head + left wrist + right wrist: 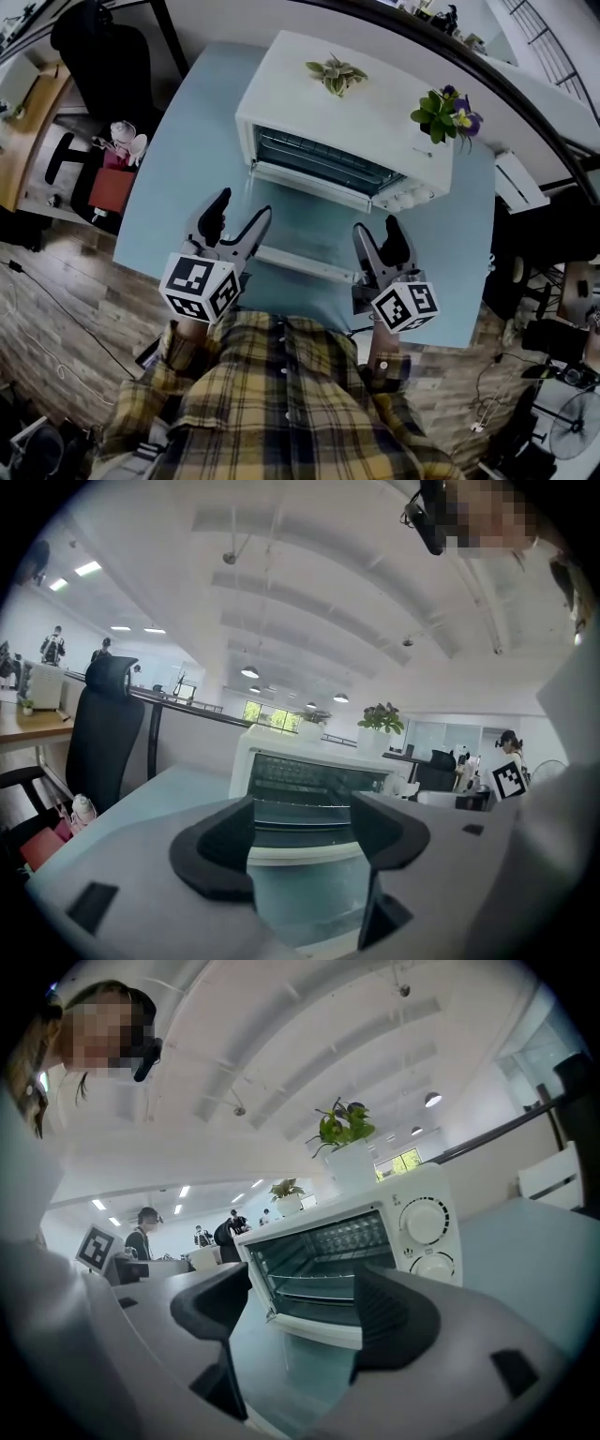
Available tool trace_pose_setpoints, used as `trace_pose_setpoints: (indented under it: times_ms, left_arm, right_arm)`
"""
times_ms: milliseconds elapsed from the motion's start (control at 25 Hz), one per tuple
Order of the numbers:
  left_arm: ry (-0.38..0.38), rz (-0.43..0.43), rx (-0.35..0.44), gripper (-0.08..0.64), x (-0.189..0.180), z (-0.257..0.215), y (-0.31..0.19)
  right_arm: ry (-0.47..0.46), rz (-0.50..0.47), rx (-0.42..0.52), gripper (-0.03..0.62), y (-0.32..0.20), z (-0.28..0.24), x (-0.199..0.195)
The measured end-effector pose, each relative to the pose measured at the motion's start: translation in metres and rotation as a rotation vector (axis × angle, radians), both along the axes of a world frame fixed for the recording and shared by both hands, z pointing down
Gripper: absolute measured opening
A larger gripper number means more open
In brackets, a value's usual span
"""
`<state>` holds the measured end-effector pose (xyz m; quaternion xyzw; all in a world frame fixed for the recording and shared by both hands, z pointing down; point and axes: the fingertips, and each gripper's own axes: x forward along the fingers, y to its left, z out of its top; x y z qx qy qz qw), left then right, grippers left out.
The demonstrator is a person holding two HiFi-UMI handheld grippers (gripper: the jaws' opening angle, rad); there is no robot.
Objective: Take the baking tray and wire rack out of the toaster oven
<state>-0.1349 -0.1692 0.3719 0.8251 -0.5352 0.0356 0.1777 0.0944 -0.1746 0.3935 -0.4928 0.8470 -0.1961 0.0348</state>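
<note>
Presently, head view: the boxy white metal toaster oven [347, 122] stands at the far side of the pale blue worktop [187, 159]. Its drop-down glass door [305, 230] lies flat towards me, so the cavity is exposed for reaching in. Two small green potted plants [336, 73] sit on its roof, clear of the opening. The left hand-held gripper [242, 208] and the right hand-held gripper [379, 229] flank the door, both aimed at the mouth and short of it.

Left gripper view: this hand-held gripper [305, 832] is released, jaws wide apart with nothing between them. The oven front is framed squarely in the gap, which I judge to be alignment for a straight approach.

Right gripper view: this hand-held gripper [305, 1321] is likewise released and empty. From this angle the thin metal wire rack [323, 1278] spans the cavity on its rail, and a darker flat shape beneath I take to be the baking tray [328, 1302]. Both remain inside, untouched. I judge the spread jaws are set to take a front edge, and the lowered door will limit how low I can come in.
</note>
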Motion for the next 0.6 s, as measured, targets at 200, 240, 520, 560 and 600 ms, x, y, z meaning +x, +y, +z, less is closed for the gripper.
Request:
trace_pose_setpoints:
  times_ms: [200,240,520,560,600]
  left_arm:
    - [0.03,0.049,-0.008,0.298,0.004,0.0,-0.012]
    - [0.044,0.06,-0.01,0.298,0.006,0.001,-0.015]
    - [0.192,0.097,-0.034,0.272,0.018,0.012,-0.037]
    - [0.226,0.096,-0.039,0.268,0.019,0.013,-0.041]
    - [0.264,0.094,-0.046,0.267,0.019,0.015,-0.045]
  right_arm:
    - [-0.007,0.028,-0.014,0.345,-0.002,-0.001,-0.008]
    - [-0.013,0.03,-0.012,0.344,-0.004,-0.001,-0.01]
    - [-0.129,0.073,-0.045,0.339,-0.022,0.009,-0.021]
    - [-0.146,0.081,-0.05,0.336,-0.025,0.01,-0.022]
    - [-0.163,0.092,-0.055,0.33,-0.027,0.012,-0.023]
